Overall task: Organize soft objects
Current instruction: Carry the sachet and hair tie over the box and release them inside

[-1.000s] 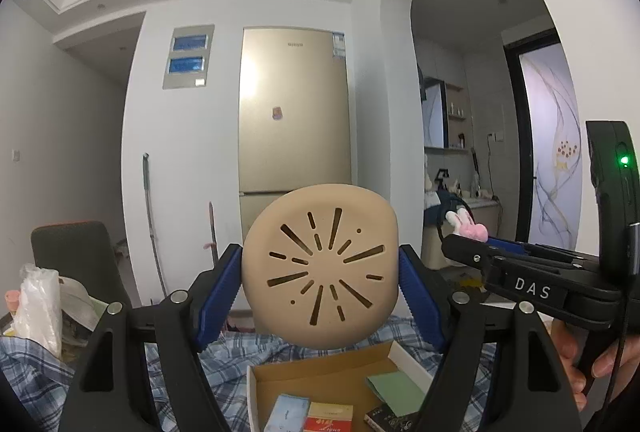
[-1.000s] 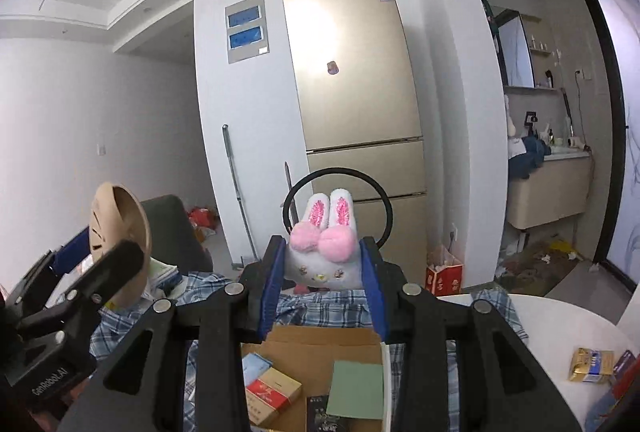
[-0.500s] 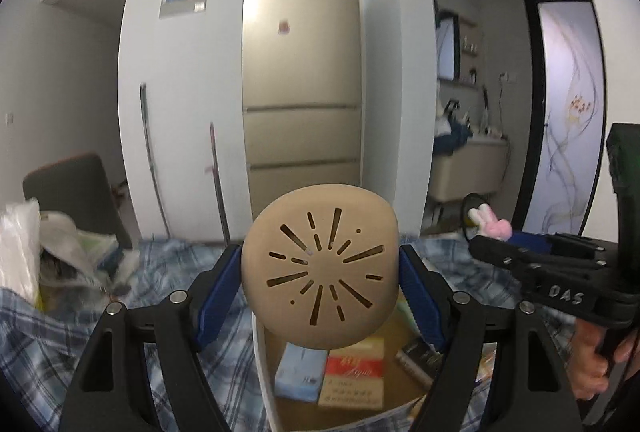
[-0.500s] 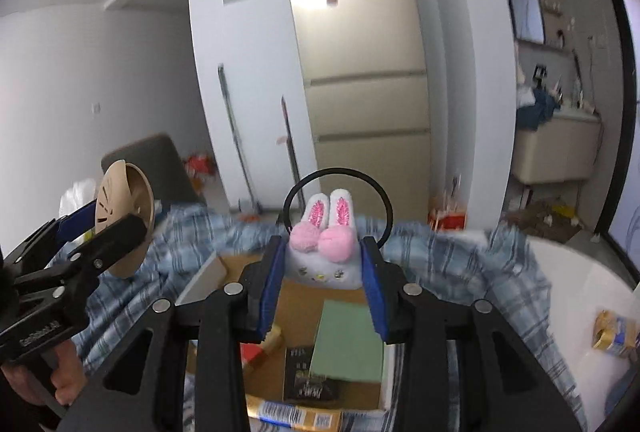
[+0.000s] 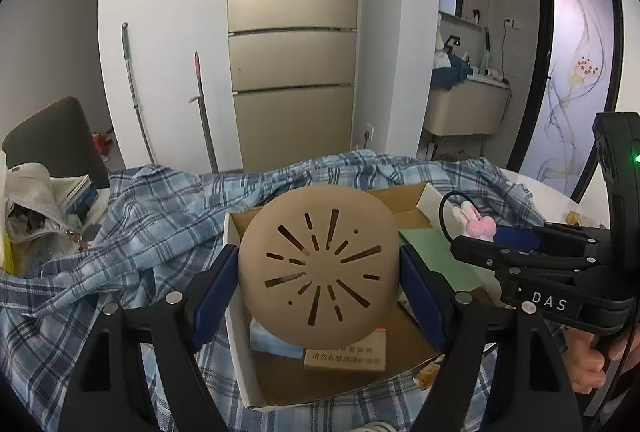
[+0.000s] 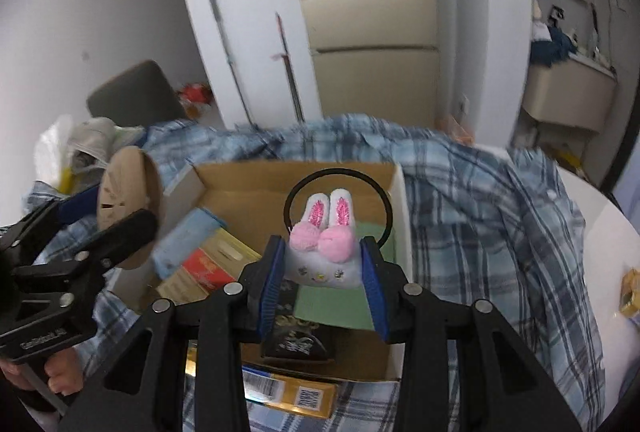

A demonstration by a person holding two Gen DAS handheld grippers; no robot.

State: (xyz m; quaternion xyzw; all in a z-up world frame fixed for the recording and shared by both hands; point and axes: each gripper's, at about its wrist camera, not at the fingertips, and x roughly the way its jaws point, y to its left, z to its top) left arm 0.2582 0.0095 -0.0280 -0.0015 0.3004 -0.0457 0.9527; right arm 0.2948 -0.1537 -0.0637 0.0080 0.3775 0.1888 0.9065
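My left gripper (image 5: 318,278) is shut on a round tan soft pad with slit cut-outs (image 5: 318,266) and holds it above the open cardboard box (image 5: 236,316). The pad also shows edge-on at the left of the right wrist view (image 6: 130,204). My right gripper (image 6: 324,264) is shut on a white bunny hair tie with pink ears and pompoms and a black loop (image 6: 322,236), held above the same box (image 6: 400,208). The bunny hair tie shows small in the left wrist view (image 5: 478,224).
The box holds a green card (image 6: 344,308), a blue pack (image 6: 188,236), red and gold packs (image 6: 208,268) and a dark packet (image 6: 298,342). It lies on a blue plaid cloth (image 5: 132,232) over a white table (image 6: 612,232). A gold fridge (image 5: 292,48) stands behind.
Both grippers have tilted down and come lower over the box, each still holding its object. The box contents now fill more of both views.
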